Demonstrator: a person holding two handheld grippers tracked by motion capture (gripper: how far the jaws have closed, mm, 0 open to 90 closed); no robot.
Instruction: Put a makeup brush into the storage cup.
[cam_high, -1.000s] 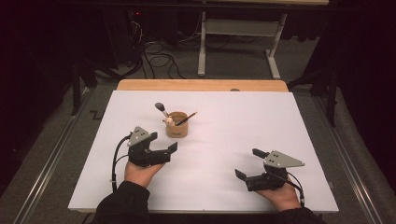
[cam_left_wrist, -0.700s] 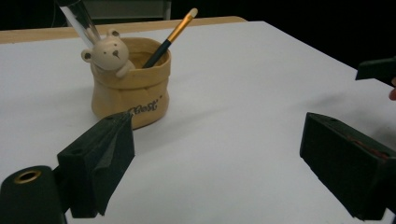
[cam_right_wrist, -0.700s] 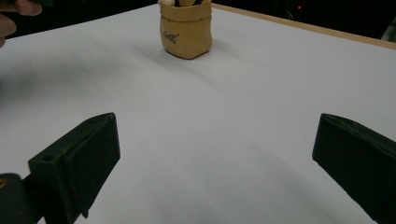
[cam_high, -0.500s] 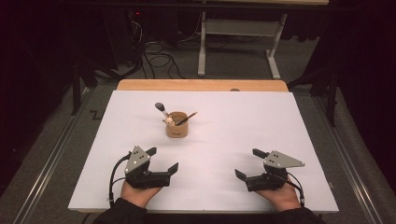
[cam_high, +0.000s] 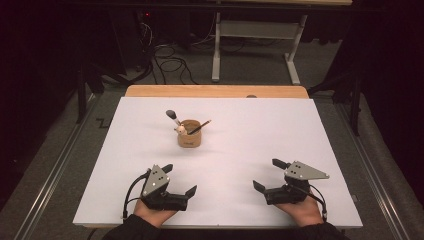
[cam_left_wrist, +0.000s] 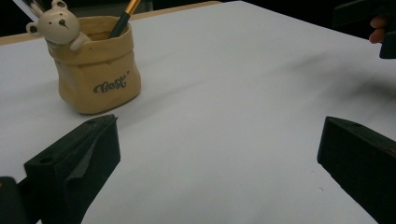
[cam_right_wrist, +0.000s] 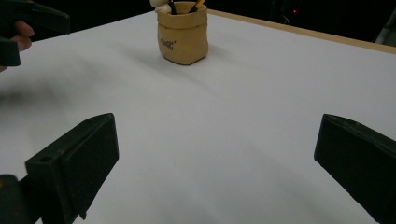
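left gripper (cam_high: 179, 179) well short of pen pot (cam_high: 190, 134)

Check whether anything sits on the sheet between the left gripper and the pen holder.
Nothing visible does. Bare white sheet lies between the open left gripper and the tan pen holder, and the right gripper stands off to the side.

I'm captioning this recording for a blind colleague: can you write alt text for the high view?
A tan bag-shaped pen pot holding a pencil and a brush stands on a white table top. At the near edge a person's hands hold two black two-jaw grippers, left gripper and right gripper, both open, empty and apart from the pot.
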